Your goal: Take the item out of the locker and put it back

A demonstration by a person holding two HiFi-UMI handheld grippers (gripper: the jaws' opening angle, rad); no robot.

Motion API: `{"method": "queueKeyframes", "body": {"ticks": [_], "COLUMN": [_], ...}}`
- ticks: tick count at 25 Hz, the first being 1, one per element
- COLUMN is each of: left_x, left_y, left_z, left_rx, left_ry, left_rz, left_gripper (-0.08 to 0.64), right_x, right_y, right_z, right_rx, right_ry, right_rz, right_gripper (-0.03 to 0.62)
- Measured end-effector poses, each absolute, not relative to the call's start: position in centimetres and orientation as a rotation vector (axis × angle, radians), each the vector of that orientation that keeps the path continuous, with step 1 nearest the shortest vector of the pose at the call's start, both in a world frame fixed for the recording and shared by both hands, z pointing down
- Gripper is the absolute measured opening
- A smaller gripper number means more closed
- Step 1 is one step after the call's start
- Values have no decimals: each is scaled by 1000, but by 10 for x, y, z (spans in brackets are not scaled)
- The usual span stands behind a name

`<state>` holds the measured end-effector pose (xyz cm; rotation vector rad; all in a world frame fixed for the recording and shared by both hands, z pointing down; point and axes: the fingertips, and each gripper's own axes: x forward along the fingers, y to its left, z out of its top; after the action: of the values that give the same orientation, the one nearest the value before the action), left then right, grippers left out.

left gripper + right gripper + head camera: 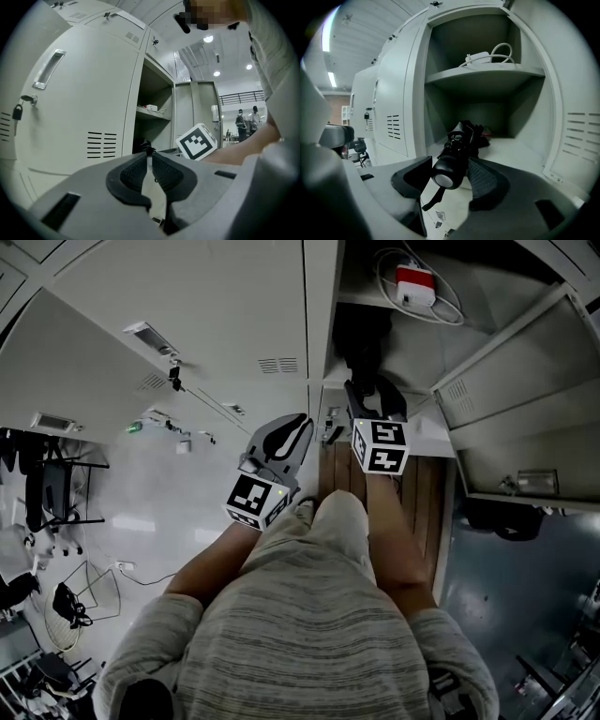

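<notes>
Forearms reach side by side in the head view, left gripper (300,423) before a closed door, right gripper (367,390) at the open locker (487,306). Left gripper view: jaws together, empty. Right gripper view: jaws wide apart, black umbrella (457,152) between them, lying on the lower shelf

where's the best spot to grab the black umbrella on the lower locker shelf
The umbrella's handle: round, rigid, pointing out the open front. Bring the right gripper straight in from the front, jaws either side; the folded canopy behind is loose.
</notes>
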<state>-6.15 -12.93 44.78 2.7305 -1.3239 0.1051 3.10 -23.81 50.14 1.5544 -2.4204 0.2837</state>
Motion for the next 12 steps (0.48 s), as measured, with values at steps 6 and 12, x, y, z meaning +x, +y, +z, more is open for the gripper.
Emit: {"method": "queueKeyframes", "body": {"ticks": [6, 12], "left_x": [-65, -64], "left_y": [-131, -134], "left_z": [442, 436], "left_rx": [2726, 2754], "left_ry": [-1296, -1251], "left_rz": [43, -2], "left_gripper": [31, 23], "right_x": [36, 48], "right_y": [-235, -210], "right_z": [505, 503], "right_rx": [1608, 1600], "right_ry": [-2392, -2401], "right_rz": [278, 297], "right_gripper": [221, 215]}}
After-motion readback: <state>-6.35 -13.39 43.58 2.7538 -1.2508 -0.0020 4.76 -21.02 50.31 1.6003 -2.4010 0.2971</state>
